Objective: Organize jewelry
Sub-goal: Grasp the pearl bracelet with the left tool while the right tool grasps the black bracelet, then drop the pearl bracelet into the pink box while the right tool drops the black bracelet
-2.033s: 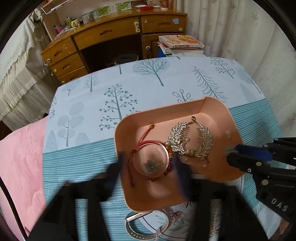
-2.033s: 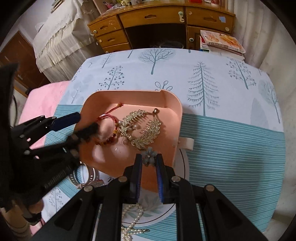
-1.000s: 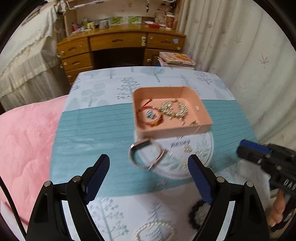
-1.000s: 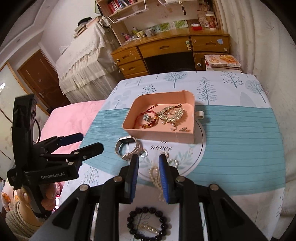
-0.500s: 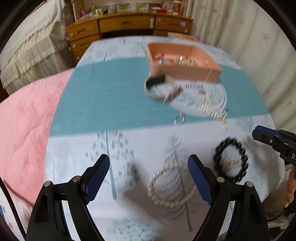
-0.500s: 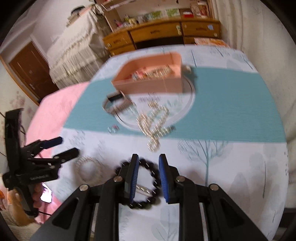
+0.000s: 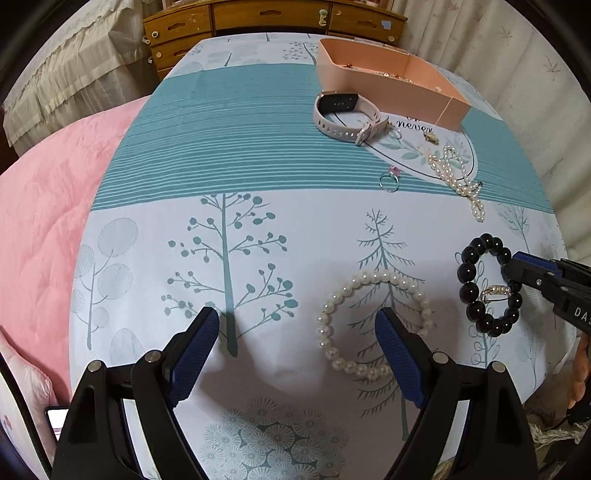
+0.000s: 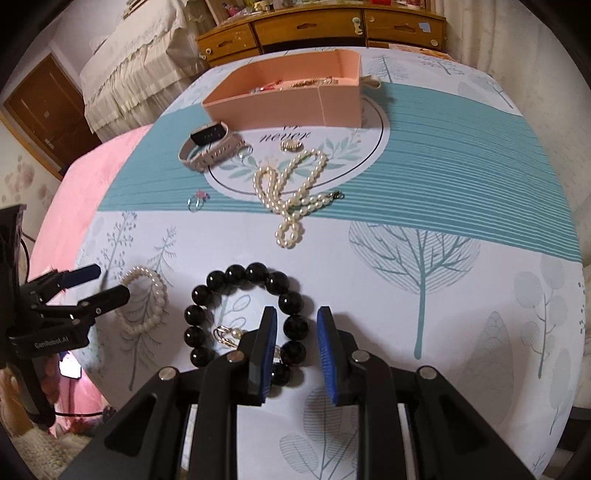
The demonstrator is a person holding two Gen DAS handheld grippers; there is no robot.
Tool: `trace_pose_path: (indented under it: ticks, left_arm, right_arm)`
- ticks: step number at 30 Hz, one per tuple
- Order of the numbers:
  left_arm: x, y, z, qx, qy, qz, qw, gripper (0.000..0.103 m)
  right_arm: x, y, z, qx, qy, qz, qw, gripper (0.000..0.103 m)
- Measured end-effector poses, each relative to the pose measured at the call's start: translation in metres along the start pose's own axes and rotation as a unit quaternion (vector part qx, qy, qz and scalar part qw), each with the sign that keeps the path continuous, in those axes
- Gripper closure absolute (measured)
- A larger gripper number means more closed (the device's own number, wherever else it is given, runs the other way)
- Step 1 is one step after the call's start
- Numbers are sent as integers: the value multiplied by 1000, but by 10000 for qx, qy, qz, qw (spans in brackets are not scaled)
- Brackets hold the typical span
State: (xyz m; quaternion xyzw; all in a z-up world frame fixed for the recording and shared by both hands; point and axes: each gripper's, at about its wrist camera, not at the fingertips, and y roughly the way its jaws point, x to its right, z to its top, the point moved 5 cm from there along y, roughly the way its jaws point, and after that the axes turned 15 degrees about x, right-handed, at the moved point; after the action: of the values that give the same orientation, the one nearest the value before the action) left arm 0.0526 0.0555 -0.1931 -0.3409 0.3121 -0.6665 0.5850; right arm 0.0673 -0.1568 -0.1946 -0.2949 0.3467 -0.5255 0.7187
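Pulled back from the pink tray point(image 8: 280, 99) to the near end of the counter point(image 8: 424, 240), both low over loose pieces. Right hand-held gripper point(image 8: 295, 349), jaws apart, straddling the near beads of the black bracelet point(image 8: 243, 314), not yet clamped. Left hand-held gripper point(image 7: 295, 354), wide apart, beside the pearl bracelet point(image 7: 373, 325). Two seconds back: both over the tray. Next likely: pinching the black bracelet, carrying it to the tray.

Glossy black bead bracelet point(image 8: 243, 317); lustrous pearl bracelet point(image 7: 373, 325); matt printed cloth covering the table point(image 7: 229, 155); smooth matt pink plastic tray point(image 8: 280, 105); varnished wooden dresser point(image 8: 317, 26).
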Motion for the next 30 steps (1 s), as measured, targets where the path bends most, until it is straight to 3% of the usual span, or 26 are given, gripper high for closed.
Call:
trace_pose_path:
  ticks: [9,15,18,20,21,23,30]
  left_arm:
    - [11,6,-3,-19,293,227,9993,22]
    - [19,4,-2,-29,318,157,9994,40]
    - [26,0,-1,16,372,111,9992,62]
    - [24,-2,1,36,329,126,9994,88]
    - [23,-1,2,38,274,136,9995,93]
    - [18,-1,4,26,14,71,10000,96]
    - [10,-3,4,28,-594,-429,9973,97]
  right_arm:
    - [-7,0,0,224,-487,-148,9985,80]
    - [-11,2,0,280,-735,-217,9967,80]
    - [-11,2,0,290,-753,-208,9965,80]
    - [-10,2,1,294,-711,-177,9969,81]
    - [-9,2,1,299,-680,-160,9971,82]
    - [-6,2,2,309,-572,-121,9978,87]
    - [-2,-5,6,382,-137,263,9988,88]
